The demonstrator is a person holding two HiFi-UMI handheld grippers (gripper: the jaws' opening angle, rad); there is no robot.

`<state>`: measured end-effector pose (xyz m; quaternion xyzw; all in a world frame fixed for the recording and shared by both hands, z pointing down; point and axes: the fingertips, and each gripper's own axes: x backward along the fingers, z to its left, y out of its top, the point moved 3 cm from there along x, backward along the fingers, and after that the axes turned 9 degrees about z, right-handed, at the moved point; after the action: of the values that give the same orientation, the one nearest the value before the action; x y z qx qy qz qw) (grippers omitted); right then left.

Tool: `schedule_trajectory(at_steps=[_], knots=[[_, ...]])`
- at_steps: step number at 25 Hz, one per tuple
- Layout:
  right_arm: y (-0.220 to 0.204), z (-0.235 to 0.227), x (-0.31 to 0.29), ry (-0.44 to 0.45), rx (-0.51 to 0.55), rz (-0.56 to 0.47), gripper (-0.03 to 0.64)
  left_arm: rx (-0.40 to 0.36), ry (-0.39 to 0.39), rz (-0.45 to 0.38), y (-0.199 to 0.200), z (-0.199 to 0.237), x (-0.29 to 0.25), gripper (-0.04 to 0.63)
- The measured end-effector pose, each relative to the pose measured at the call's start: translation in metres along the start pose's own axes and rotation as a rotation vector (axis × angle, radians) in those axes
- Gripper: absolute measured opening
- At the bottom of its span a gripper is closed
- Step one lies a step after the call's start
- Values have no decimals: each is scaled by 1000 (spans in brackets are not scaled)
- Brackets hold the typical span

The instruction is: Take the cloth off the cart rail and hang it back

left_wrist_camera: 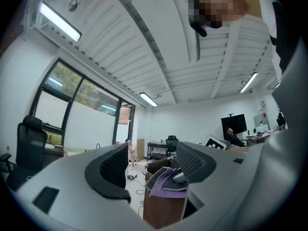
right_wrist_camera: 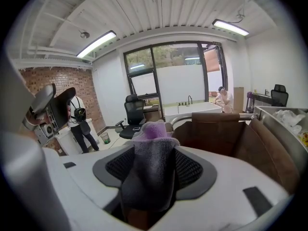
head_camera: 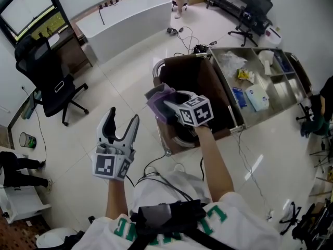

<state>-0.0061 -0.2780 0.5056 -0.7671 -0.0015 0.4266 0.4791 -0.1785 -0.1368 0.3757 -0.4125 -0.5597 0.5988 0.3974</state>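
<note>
A purple-and-grey cloth (head_camera: 158,99) lies over the left edge of the brown cart bin (head_camera: 203,82), near its chrome rail (head_camera: 156,66). My right gripper (head_camera: 166,104) is at the cloth. In the right gripper view the cloth (right_wrist_camera: 149,167) hangs between the jaws, which stand apart around it; my right gripper (right_wrist_camera: 154,170) looks open, and the rail (right_wrist_camera: 192,118) curves beyond it. My left gripper (head_camera: 123,120) hovers left of the cart over the floor, open and empty. The left gripper view looks past my left gripper (left_wrist_camera: 151,165) at the cloth (left_wrist_camera: 161,183) on the cart.
A steel tray trolley (head_camera: 291,95) with bags and boxes adjoins the cart on the right. A black office chair (head_camera: 52,87) stands left, a white bathtub (head_camera: 125,14) behind. Cables (head_camera: 182,35) trail on the floor. A person (right_wrist_camera: 79,124) stands far left.
</note>
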Motion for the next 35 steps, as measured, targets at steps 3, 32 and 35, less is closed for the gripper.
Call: schedule_trajectory(at_steps=[3,32,35], knots=[[-1,9,-2,29,28,14,351,2,-6,0,0,-2,-2,305],[56,28,114,-43,80,-621,351,-7,-64,-6,12,-20,-13,305],[51,34,137,-155,137,-696,350,-23,-78,-11,7,-24,-18,305]])
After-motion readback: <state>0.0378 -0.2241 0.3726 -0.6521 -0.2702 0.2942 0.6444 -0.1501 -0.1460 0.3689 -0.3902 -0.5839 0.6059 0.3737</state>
